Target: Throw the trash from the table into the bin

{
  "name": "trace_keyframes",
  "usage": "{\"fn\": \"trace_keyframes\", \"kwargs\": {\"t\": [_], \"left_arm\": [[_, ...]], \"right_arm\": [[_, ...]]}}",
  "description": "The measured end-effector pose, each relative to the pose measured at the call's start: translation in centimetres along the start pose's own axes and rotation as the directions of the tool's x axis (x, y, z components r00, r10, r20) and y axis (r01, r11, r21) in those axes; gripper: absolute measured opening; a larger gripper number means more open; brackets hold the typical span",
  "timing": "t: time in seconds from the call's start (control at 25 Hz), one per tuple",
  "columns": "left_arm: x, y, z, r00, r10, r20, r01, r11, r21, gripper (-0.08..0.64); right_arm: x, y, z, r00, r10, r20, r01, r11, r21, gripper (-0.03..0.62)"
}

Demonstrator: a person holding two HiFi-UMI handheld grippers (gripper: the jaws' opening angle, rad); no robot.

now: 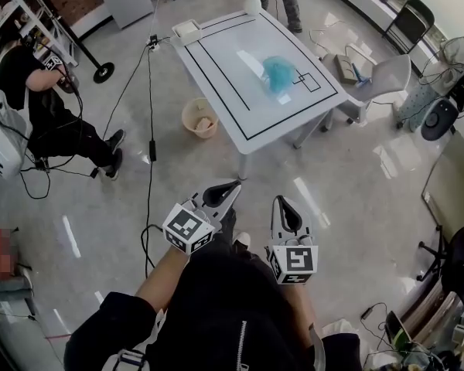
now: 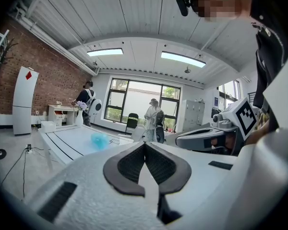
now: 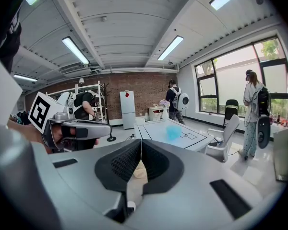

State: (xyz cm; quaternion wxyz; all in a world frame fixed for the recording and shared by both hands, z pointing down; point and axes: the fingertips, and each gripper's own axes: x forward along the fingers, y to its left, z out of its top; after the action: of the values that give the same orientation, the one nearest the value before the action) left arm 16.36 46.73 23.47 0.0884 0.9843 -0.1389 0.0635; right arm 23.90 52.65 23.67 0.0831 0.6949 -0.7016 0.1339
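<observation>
The left claw [image 1: 220, 194] is pressed fully together with nothing between its pads, and the right claw [image 1: 286, 211] is likewise closed tight and empty. Both hang side by side over the floor, well apart from the white desk [image 1: 216, 91]. The trash, a crumpled blue bag [image 1: 278, 71], lies on the desk near its right edge. The bin [image 1: 192, 127] stands on the floor just beside the desk's left edge. A black cable [image 1: 149, 107] runs past the bin, and a chair [image 1: 387, 74] sits at the desk's right.

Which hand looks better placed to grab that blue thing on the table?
Right, marginally: the right gripper lines up with the blue trash; the left gripper aims off it. Both shut, far off.
</observation>
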Motion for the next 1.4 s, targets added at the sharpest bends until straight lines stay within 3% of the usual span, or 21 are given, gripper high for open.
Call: {"fn": "trace_keyframes", "kwargs": {"t": [0.72, 1.16, 1.4], "left_arm": [[1.5, 5.4, -0.6, 1.0, 0.003, -0.023, -0.004, 0.999, -0.035, 0.006], [4.7, 12.3, 0.1, 0.999, 0.026, -0.019, -0.028, 0.997, -0.074, 0.006], [8.0, 16.9, 1.8, 1.0, -0.002, -0.022, 0.0, 0.997, -0.079, 0.006]], "right_arm": [[6.6, 0.4, 0.6, 0.999, 0.026, -0.03, -0.026, 1.0, 0.013, 0.009], [13.9, -0.1, 2.5, 0.995, 0.071, -0.064, -0.071, 0.997, -0.006, 0.009], [18.8, -2.2, 5.3, 0.997, 0.04, -0.066, -0.041, 0.999, -0.002, 0.009]]}}
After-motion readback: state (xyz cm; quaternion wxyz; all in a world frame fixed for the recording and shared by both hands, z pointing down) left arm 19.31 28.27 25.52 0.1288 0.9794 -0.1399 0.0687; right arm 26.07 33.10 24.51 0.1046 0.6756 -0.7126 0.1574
